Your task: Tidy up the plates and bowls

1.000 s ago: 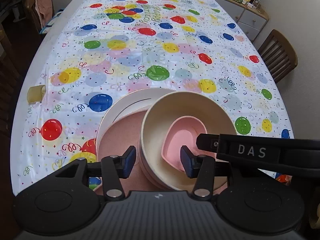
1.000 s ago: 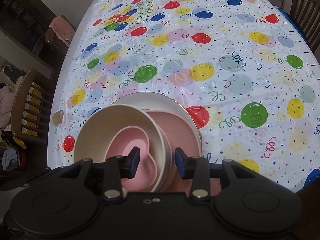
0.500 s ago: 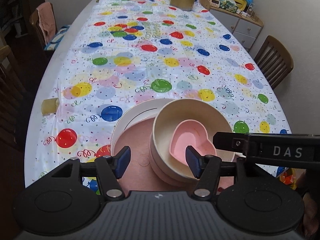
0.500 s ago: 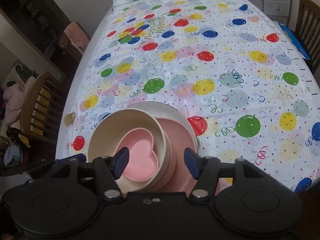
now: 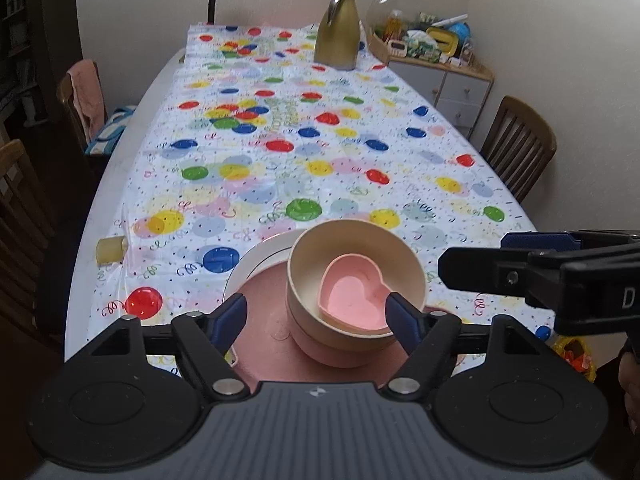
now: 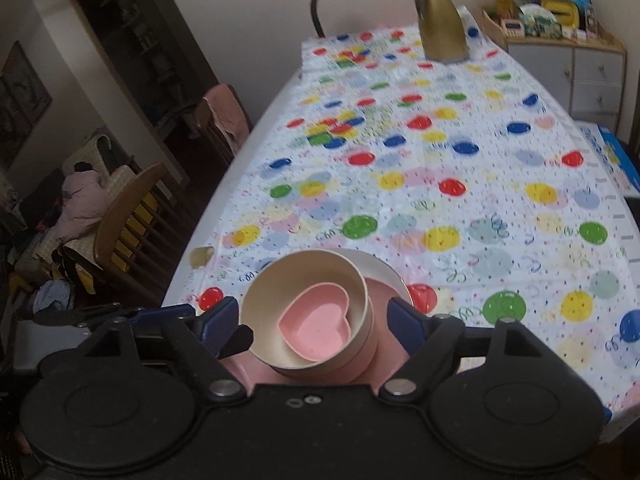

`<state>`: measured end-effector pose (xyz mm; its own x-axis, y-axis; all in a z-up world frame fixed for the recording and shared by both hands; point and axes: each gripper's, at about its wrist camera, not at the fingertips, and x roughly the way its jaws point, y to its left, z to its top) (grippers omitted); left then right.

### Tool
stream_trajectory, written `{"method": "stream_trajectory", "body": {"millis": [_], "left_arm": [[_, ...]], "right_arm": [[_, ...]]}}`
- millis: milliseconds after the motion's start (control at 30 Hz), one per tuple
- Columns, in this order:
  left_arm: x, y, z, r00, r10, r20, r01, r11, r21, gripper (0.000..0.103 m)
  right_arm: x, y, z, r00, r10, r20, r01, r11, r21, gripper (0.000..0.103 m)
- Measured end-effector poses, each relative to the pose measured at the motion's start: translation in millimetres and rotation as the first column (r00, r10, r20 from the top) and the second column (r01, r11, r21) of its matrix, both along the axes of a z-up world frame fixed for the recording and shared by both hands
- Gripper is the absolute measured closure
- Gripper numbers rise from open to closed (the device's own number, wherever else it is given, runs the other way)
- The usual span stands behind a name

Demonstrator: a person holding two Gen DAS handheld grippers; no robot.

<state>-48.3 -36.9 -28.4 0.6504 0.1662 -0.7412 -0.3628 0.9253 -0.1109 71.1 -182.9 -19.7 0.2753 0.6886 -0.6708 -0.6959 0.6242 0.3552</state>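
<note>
We read a white letter "D" on the black right gripper (image 5: 540,276) crossing the left view. A matte pink heart-shaped dish (image 5: 354,294) sits inside a round cream bowl (image 5: 308,268), which is nested in a pink bowl (image 5: 340,354) on a pink plate (image 5: 264,316) over a white plate (image 5: 256,258), all on the balloon-print plastic tablecloth (image 5: 320,140). Our left gripper (image 5: 316,316) and the right one both gape wide, gripping nothing.
</note>
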Motion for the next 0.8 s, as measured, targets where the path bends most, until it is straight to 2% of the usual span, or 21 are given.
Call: {"method": "stream_trajectory", "body": {"millis": [233, 333, 367, 600, 800], "left_arm": [[-19, -11, 15, 0.997, -0.016, 0.075, 0.015, 1.000, 0.012, 0.019], [-27, -13, 19, 0.995, -0.010, 0.098, 0.009, 1.000, 0.013, 0.008], [-29, -14, 20, 0.995, -0.008, 0.104, 0.007, 1.000, 0.011, 0.001], [-46, -19, 30, 0.993, 0.017, 0.118, -0.020, 1.000, 0.017, 0.000], [-59, -17, 32, 0.992, 0.072, 0.102, -0.072, 0.997, -0.008, 0.000]], "right_arm": [[-15, -18, 12, 0.997, 0.024, 0.073, -0.026, 1.000, 0.018, 0.008], [-22, -26, 17, 0.994, 0.022, 0.103, -0.026, 0.999, 0.035, 0.003], [-24, -29, 19, 0.993, 0.020, 0.113, -0.025, 0.999, 0.042, 0.002], [-38, -48, 23, 0.990, -0.015, 0.143, 0.001, 0.995, 0.099, 0.000], [-54, -57, 23, 0.982, -0.017, 0.189, -0.006, 0.993, 0.122, 0.000]]}}
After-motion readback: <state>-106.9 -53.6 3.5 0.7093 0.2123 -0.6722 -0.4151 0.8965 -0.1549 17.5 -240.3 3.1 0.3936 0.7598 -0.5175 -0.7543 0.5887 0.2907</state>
